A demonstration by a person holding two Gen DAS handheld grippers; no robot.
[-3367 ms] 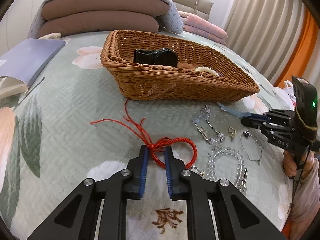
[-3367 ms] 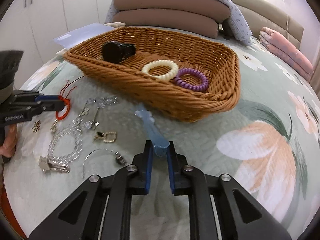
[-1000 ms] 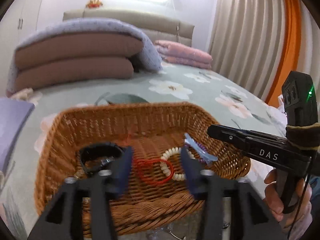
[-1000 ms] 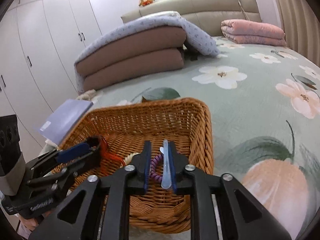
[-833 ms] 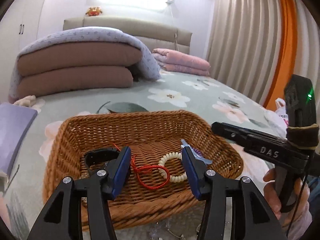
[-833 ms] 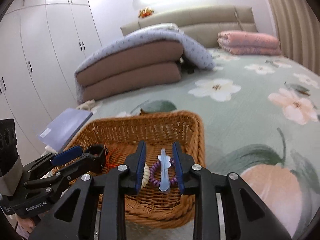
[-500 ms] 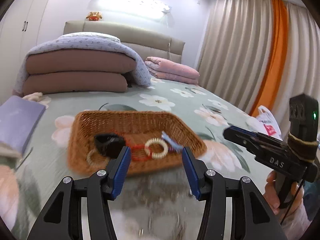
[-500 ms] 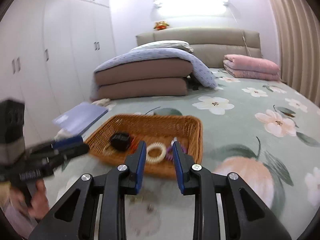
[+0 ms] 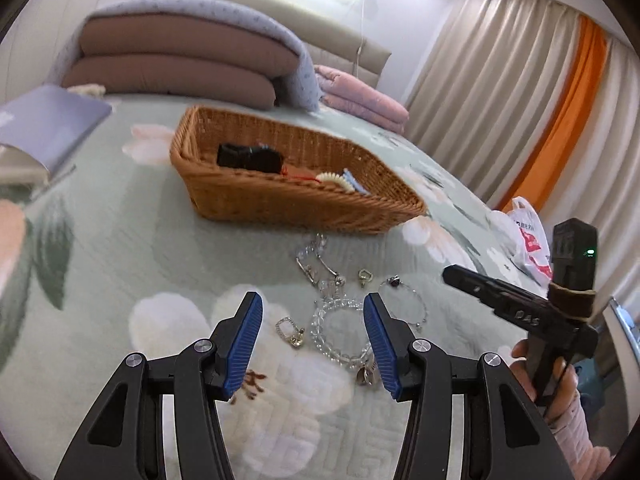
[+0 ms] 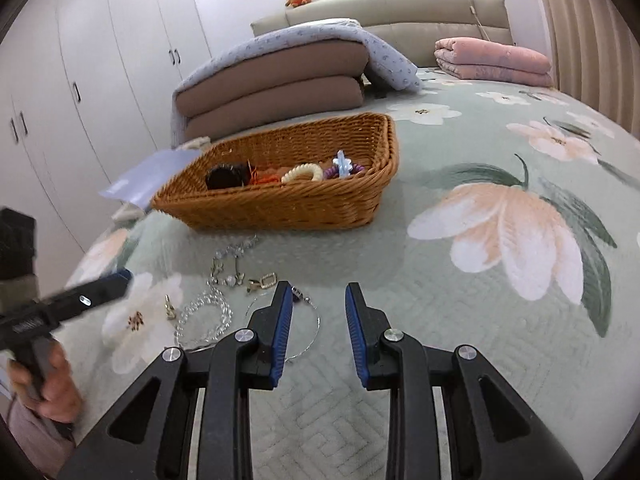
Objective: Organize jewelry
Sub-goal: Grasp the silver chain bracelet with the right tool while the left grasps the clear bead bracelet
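Observation:
A wicker basket (image 9: pixel 240 200) (image 10: pixel 280 208) stands on the bed and holds a black item (image 9: pixel 248 158), a red cord bracelet (image 10: pixel 266 178), a cream bracelet (image 10: pixel 302 174), a purple ring and a blue clip (image 10: pixel 343 164). Loose jewelry lies on the quilt in front of it: a clear bead bracelet (image 9: pixel 340 336) (image 10: pixel 204 316), a silver chain (image 9: pixel 316 260), a thin bangle (image 10: pixel 308 320) and small earrings (image 9: pixel 290 330). My left gripper (image 9: pixel 312 340) is open and empty above the bead bracelet. My right gripper (image 10: pixel 316 320) is open and empty over the thin bangle.
Folded brown cushions under a blue blanket (image 9: pixel 180 64) lie behind the basket. A lilac book (image 9: pixel 48 124) lies at the far left. Pink folded quilts (image 10: pixel 492 60) sit at the headboard. A plastic bag (image 9: pixel 528 236) is at the bed's right edge.
Both grippers dropped the red cord bracelet and the blue clip into the basket, opened, then pulled back and lowered toward the loose jewelry on the quilt.

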